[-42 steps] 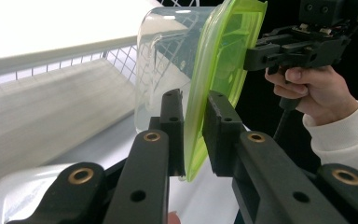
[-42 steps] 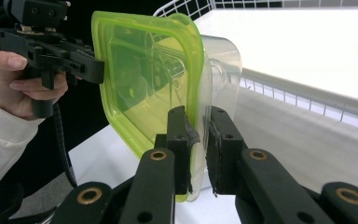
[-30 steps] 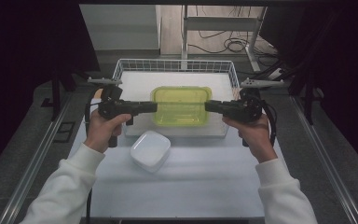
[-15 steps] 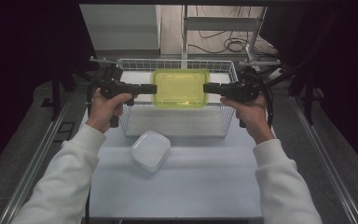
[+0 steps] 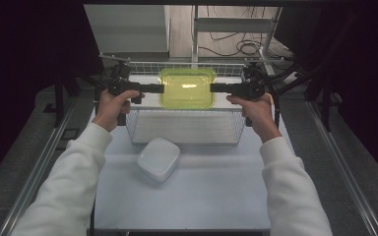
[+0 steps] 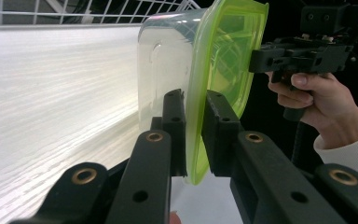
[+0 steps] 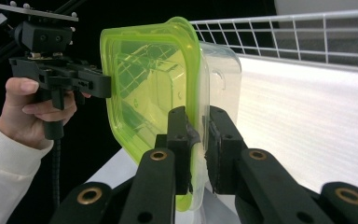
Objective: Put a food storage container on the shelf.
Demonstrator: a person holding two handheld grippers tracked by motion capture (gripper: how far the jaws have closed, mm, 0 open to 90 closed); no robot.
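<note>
The lidded container (image 5: 186, 88) is held above the wire basket (image 5: 184, 127) near the table's far edge, its green rim pinched by left gripper (image 5: 158, 88) and right gripper (image 5: 215, 88). Uneven lowering risks rim slippage or a tilted drop.

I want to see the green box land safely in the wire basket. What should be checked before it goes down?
1. Left hand-held gripper pinches the box rim: ok.
2. Right hand-held gripper pinches the opposite rim: ok.
3. Box held level: ok.
4. Box above the basket: ok.
5. Basket floor free below: ok.
6. White lid outside the basket: ok.
</note>
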